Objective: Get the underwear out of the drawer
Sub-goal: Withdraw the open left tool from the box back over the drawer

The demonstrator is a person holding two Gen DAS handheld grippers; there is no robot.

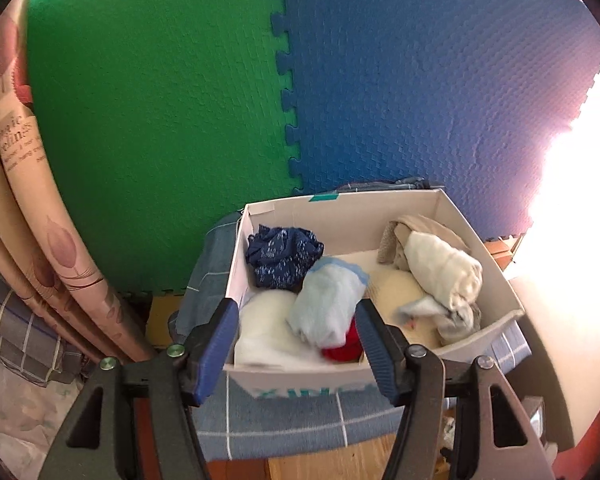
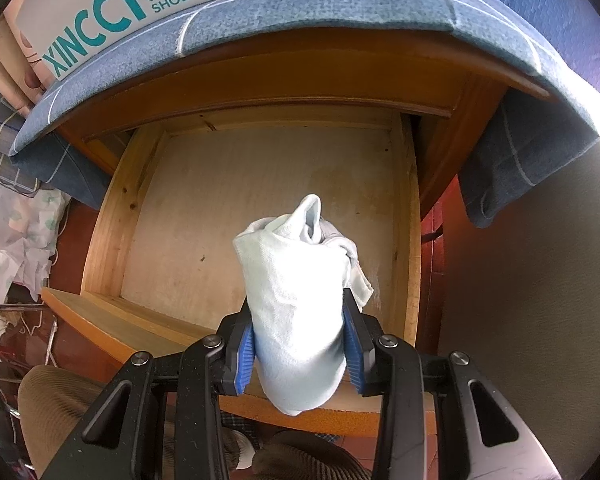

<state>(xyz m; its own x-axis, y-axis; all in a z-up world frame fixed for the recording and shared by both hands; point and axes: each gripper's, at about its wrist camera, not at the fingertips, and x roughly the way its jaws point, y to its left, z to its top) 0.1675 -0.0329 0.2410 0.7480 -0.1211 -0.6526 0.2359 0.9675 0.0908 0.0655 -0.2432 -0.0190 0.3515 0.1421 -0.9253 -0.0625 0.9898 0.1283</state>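
Two grippers | left gripper (image 1: pixel 296 344) gaping, empty | right gripper (image 2: pixel 299 354) clamps white garment (image 2: pixel 296 292) | box (image 2: pixel 100 4): "XINCCI VOGUE SHOES"

Left wrist view angled down onto shoebox (image 1: pixel 380 216), right wrist steeply above drawer (image 2: pixel 260 184), shoebox shared

green foam mat (image 1: pixel 160 120) upper left, blue foam mat (image 1: pixel 420 80) upper right, floral curtain (image 1: pixel 20 200) at left edge, blue checked cloth (image 2: pixel 300 8) across top.

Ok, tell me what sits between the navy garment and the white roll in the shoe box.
In the left wrist view, a pale blue folded garment lies between the navy garment and the white roll in the shoe box.
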